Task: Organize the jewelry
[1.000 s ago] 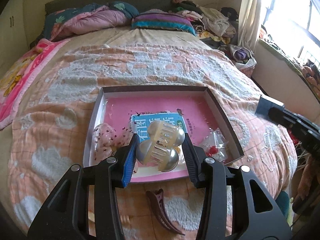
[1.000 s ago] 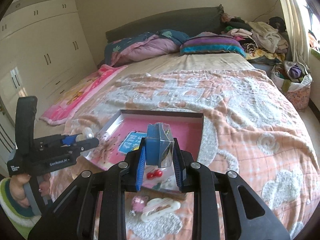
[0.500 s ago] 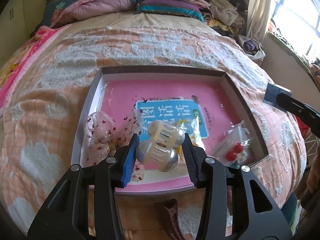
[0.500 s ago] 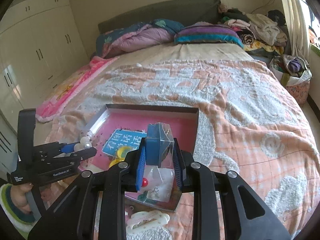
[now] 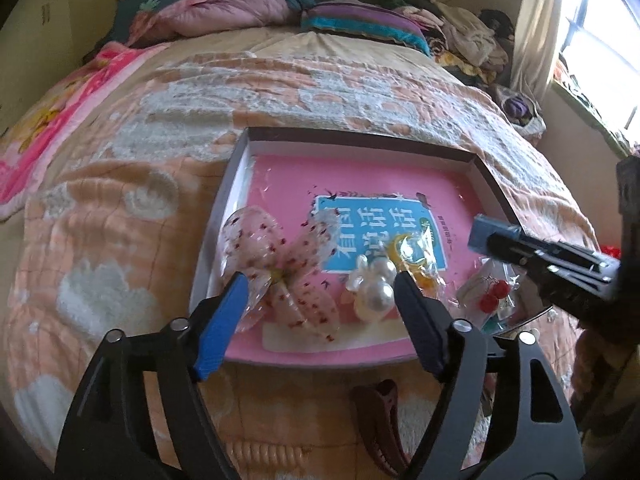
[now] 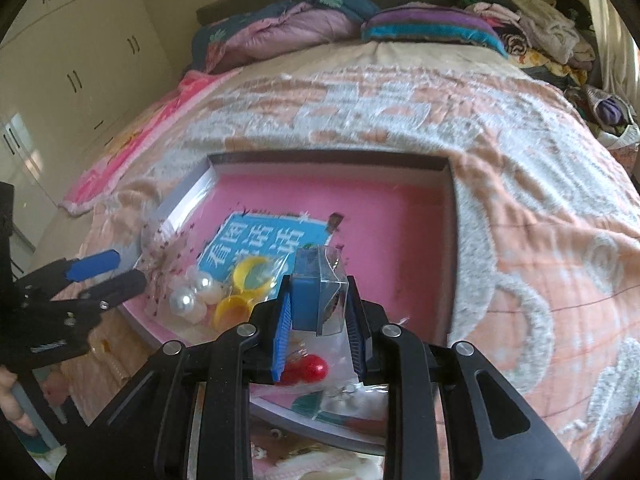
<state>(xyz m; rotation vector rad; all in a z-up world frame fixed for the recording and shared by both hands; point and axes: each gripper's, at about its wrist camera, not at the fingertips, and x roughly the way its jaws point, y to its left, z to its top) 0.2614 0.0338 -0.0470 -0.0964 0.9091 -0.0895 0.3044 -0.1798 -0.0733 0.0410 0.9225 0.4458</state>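
A shallow box with a pink floor [image 5: 360, 184] lies on the bed; it also shows in the right wrist view [image 6: 360, 200]. My left gripper [image 5: 320, 300] is open and empty over its near edge. A pearl hair claw [image 5: 374, 290] lies in the box between the fingers, next to a sheer speckled bow [image 5: 280, 264] and yellow rings in plastic [image 5: 412, 256]. My right gripper [image 6: 318, 300] is shut on a small blue and clear box [image 6: 316, 288], held above a bag with red bead earrings [image 6: 308, 368]. The right gripper also shows in the left wrist view [image 5: 544, 256].
A brown hair claw [image 5: 376, 420] lies on the blanket in front of the box. A blue label [image 5: 384, 232] is printed on the box floor. Pillows and clothes [image 5: 460, 32] pile at the bed's far end. White cupboards [image 6: 72, 60] stand on the left.
My left gripper moved down over the box and opened, letting the pearl hair claw drop onto the box floor. My right gripper moved closer over the box, still holding the small box.
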